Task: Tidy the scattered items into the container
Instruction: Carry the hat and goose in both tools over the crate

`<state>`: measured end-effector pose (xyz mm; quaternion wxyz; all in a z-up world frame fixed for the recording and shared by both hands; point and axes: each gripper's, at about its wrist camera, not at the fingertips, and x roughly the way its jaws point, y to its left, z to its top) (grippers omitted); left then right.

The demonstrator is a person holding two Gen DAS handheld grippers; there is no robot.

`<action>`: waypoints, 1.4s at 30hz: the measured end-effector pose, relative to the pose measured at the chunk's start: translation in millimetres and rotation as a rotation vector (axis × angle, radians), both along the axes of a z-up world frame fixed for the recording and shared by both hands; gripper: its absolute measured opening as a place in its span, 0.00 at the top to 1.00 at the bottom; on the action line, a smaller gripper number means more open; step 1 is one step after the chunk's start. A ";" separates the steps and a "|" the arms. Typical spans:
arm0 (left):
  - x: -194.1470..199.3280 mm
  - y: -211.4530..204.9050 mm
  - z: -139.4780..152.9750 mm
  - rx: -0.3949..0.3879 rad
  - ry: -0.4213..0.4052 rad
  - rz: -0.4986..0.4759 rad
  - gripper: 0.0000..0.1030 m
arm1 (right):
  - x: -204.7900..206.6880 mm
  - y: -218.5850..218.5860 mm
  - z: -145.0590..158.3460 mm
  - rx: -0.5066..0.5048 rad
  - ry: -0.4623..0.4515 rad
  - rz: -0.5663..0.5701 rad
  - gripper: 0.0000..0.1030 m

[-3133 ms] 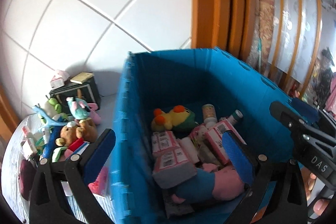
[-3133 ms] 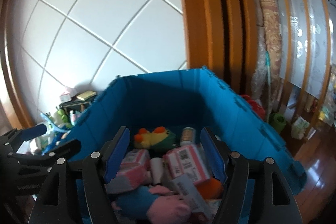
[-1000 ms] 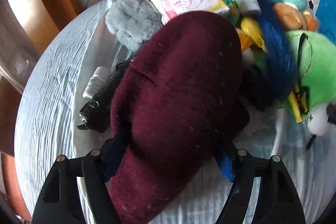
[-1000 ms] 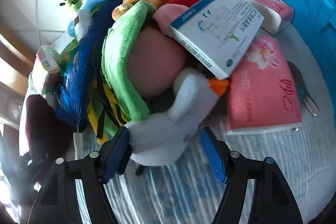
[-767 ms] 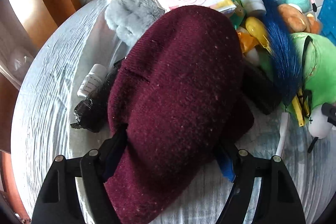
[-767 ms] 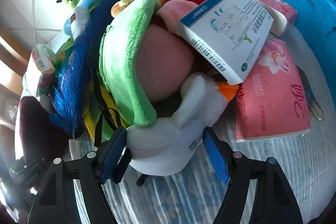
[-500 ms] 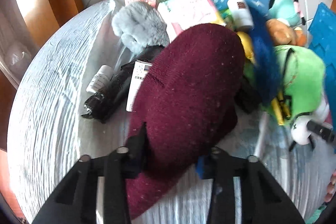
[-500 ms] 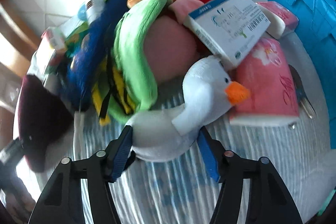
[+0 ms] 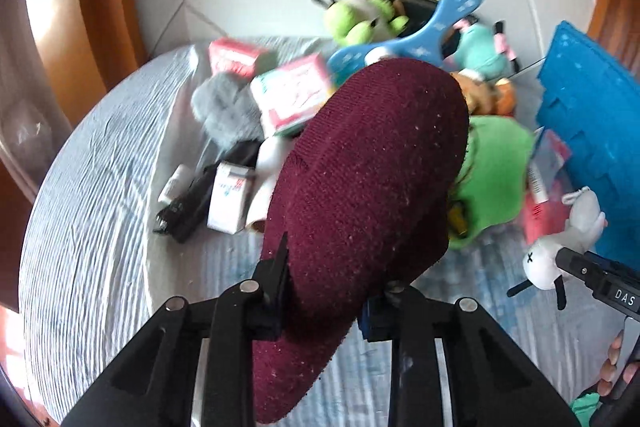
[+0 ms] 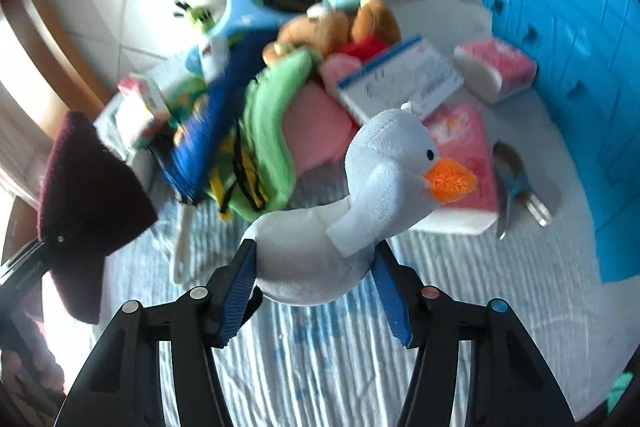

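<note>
A maroon knit hat (image 9: 372,179) hangs clear of the striped cloth, and my left gripper (image 9: 332,283) has its pads pressed into the hat's lower part while the jaws are closing a little further. My right gripper (image 10: 314,267) is shut on the body of a white plush duck (image 10: 384,163) with an orange beak, its jaws also closing, and the duck is lifted off the pile. The blue container (image 10: 560,27) stands at the right edge of both views. In the right wrist view the hat (image 10: 88,179) appears at far left. The duck (image 9: 572,227) shows at the right of the left wrist view.
A pile of toys and packs lies on the striped cloth (image 10: 320,367): a green plush (image 9: 492,171), a blue flat toy (image 9: 432,27), a white-and-blue box (image 10: 400,79), pink tissue packs (image 10: 460,131), a metal clipper (image 10: 516,183), a small white box (image 9: 230,197), a black bottle (image 9: 192,203). Tiled wall behind.
Both grippers closed on their things and rose: the hat came up off the pile, baring a small white box, and the duck came free of the green plush.
</note>
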<state>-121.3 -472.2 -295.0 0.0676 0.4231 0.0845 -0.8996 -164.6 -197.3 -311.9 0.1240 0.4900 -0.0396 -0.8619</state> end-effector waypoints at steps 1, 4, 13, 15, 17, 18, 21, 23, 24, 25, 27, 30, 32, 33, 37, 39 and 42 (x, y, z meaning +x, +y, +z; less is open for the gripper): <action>0.9 3.7 5.8 -0.001 0.011 -0.008 0.75 | 1.4 -3.4 8.0 0.000 0.022 0.004 0.45; 1.5 15.0 22.7 -0.006 0.043 -0.035 0.75 | 4.6 -9.8 31.3 0.012 0.083 0.012 0.45; 6.8 41.9 73.4 -0.013 0.149 -0.118 0.75 | 28.3 -10.8 98.2 0.013 0.243 -0.012 0.45; 7.3 47.4 83.4 -0.014 0.175 -0.137 0.75 | 35.2 -9.1 114.3 0.016 0.280 -0.028 0.45; 7.6 54.0 92.4 -0.013 0.197 -0.152 0.75 | 40.3 -3.6 129.9 0.020 0.317 -0.045 0.45; 7.7 58.8 98.1 -0.011 0.213 -0.161 0.75 | 42.9 0.6 138.9 0.022 0.339 -0.052 0.45; 8.9 76.5 113.9 -0.017 0.252 -0.182 0.75 | 48.3 19.0 162.6 0.020 0.405 -0.078 0.45; 8.1 90.5 123.5 -0.024 0.274 -0.196 0.75 | 49.9 36.8 178.1 0.010 0.445 -0.100 0.45; 6.7 101.8 130.4 -0.030 0.292 -0.206 0.75 | 49.4 44.7 184.5 0.010 0.462 -0.110 0.45; 5.1 112.0 136.1 -0.036 0.306 -0.214 0.75 | 48.8 54.3 190.7 0.012 0.479 -0.119 0.45; 0.0 138.5 148.2 -0.047 0.339 -0.231 0.75 | 47.5 79.5 204.3 0.013 0.518 -0.137 0.44; -11.6 191.7 168.1 -0.051 0.395 -0.256 0.75 | 44.7 125.2 224.1 0.023 0.578 -0.151 0.44; -18.5 231.3 182.1 -0.044 0.430 -0.276 0.75 | 42.2 158.4 235.5 0.039 0.611 -0.156 0.44; -21.7 253.0 189.5 -0.043 0.448 -0.288 0.75 | 39.6 180.8 241.8 0.051 0.629 -0.163 0.44; -36.0 345.0 219.6 -0.034 0.503 -0.325 0.75 | 29.6 266.5 259.8 0.083 0.670 -0.208 0.44; -45.9 392.5 231.1 -0.021 0.511 -0.349 0.75 | 25.5 304.9 263.6 0.098 0.677 -0.224 0.44; -56.9 453.7 243.8 -0.013 0.516 -0.375 0.75 | 19.2 360.0 262.7 0.112 0.659 -0.246 0.44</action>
